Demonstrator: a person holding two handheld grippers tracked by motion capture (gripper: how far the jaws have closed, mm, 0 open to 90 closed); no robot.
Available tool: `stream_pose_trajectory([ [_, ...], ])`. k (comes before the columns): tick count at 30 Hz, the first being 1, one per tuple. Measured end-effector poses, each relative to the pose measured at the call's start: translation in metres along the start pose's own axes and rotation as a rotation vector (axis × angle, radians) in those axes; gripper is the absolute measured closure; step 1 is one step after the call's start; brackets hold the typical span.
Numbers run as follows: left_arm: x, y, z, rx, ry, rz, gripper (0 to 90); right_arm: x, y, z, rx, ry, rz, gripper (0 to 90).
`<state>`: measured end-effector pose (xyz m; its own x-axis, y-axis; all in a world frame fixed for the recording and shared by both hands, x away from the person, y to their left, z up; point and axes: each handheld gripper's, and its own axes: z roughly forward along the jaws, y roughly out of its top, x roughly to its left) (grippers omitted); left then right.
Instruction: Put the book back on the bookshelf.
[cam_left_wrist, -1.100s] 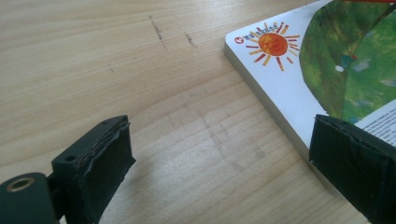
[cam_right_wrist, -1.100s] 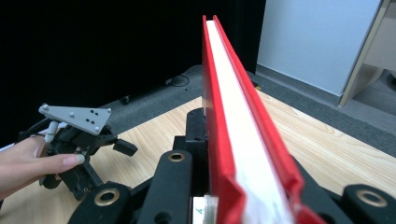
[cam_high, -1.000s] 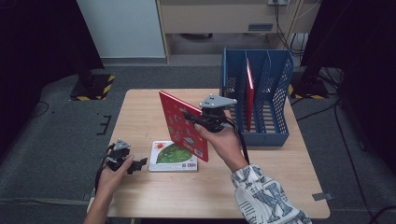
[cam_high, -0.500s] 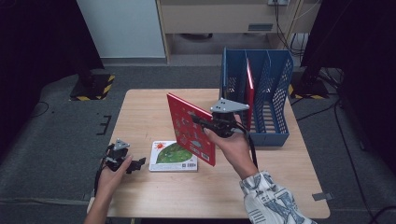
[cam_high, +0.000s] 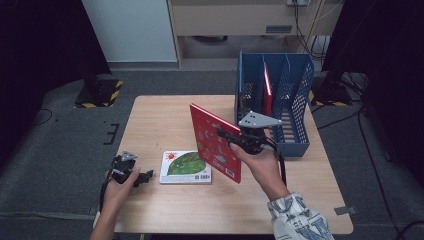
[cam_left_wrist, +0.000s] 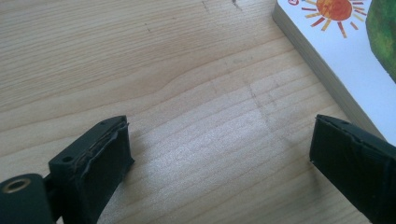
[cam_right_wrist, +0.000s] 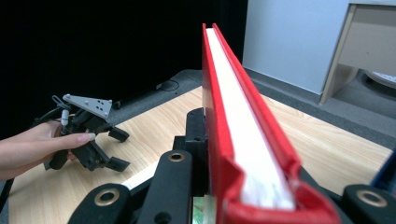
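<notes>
High view: right tool (cam_high: 235, 140) pinches red book (cam_high: 215, 142), upright above table (cam_high: 160, 115), near blue file rack (cam_high: 300, 100). Advice: keep it vertical, align with an empty slot beside the shelved red book (cam_high: 267, 90).
Left gripper view: left tool (cam_left_wrist: 219, 158) spread, empty, beside picture book (cam_left_wrist: 345, 56).
Right gripper view: jaws clamp the book's lower edge.
</notes>
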<state>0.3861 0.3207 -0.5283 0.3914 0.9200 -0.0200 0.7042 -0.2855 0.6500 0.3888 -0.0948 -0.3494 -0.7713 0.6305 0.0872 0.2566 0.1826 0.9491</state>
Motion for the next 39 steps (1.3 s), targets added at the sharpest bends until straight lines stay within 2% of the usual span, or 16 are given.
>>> stream_pose_trajectory([
  [7, -0.001, -0.001, 0.001, -0.001, 0.012, 0.020, 3.7, -0.010, -0.007, -0.019, -0.004, -0.019, 0.021, 79.3],
  [12, -0.002, -0.004, 0.002, -0.019, 0.016, 0.019, 2.6, -0.016, -0.010, -0.033, -0.009, -0.035, 0.023, 79.3],
  [21, -0.003, -0.007, 0.003, -0.045, 0.016, 0.019, 0.0, -0.019, -0.018, -0.060, -0.017, -0.060, 0.032, 79.3],
  [32, -0.003, -0.008, 0.004, -0.061, 0.013, 0.022, 0.0, -0.025, -0.028, -0.079, -0.012, -0.083, 0.046, 79.3],
  [39, -0.003, -0.008, 0.004, -0.061, 0.013, 0.022, 0.0, -0.026, -0.025, -0.087, -0.022, -0.087, 0.051, 79.3],
])
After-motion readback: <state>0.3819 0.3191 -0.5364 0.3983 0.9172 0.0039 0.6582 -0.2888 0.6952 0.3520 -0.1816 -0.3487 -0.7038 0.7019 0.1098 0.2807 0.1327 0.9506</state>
